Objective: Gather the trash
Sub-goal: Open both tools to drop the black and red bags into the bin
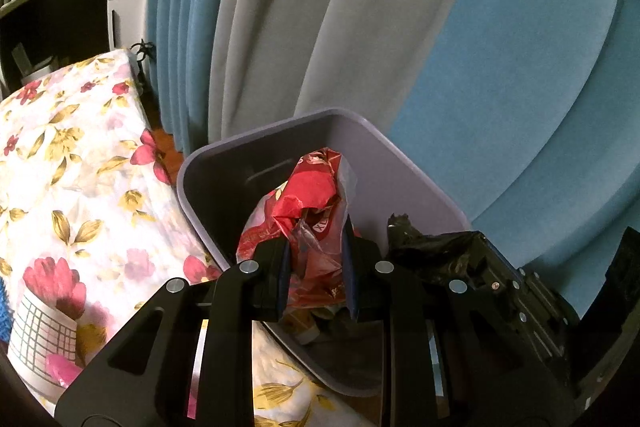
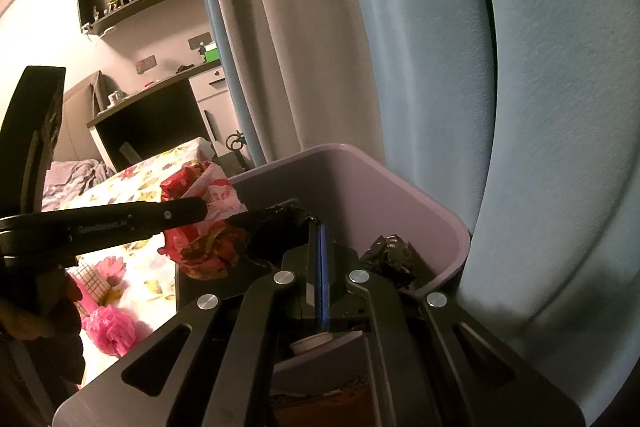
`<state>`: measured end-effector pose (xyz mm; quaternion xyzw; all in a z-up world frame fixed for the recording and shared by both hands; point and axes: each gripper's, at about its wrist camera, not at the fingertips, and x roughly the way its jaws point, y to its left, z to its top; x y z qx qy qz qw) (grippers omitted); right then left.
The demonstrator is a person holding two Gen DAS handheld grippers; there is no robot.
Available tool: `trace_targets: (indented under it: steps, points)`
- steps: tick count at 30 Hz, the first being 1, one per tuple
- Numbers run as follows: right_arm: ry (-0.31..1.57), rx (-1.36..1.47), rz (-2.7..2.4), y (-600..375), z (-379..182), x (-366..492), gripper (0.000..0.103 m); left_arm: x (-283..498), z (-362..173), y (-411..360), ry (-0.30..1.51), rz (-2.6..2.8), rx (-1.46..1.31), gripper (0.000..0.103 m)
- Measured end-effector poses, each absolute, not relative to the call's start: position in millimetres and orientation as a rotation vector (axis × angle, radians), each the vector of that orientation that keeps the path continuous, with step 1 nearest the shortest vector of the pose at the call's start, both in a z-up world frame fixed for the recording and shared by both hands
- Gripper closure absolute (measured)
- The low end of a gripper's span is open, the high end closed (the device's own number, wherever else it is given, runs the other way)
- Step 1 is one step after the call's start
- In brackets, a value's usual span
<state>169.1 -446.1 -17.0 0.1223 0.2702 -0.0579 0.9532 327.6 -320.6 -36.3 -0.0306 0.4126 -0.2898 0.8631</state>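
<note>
A crumpled red and clear plastic wrapper [image 1: 308,195] sits between the fingers of my left gripper [image 1: 316,247], which is shut on it just above the open lavender bin [image 1: 400,179]. In the right wrist view the same wrapper [image 2: 208,247] hangs at the bin's left rim in the left gripper [image 2: 216,217]. My right gripper [image 2: 320,231] is shut, its pads together on a black plastic bag [image 2: 280,223] over the bin [image 2: 360,179]. From the left wrist view that black bag [image 1: 432,247] bunches at the bin's right rim beside the right gripper [image 1: 482,241]. Other scraps [image 1: 308,331] lie at the bin's bottom.
A floral bedspread [image 1: 80,167] lies left of the bin, with a grid-patterned paper cup [image 1: 44,339] and a pink tuft [image 2: 108,327] on it. Blue and grey curtains [image 1: 360,27] hang close behind and to the right. A desk and wall shelves [image 2: 160,99] stand far left.
</note>
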Motion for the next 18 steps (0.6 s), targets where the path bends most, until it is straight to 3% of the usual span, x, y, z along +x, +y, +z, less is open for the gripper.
trace_targets:
  steps: [18]
  points:
    - [0.563, 0.241, -0.107, -444.8, -22.4, 169.8, 0.102, 336.8, -45.4, -323.1, 0.893, -0.629, -0.092, 0.082]
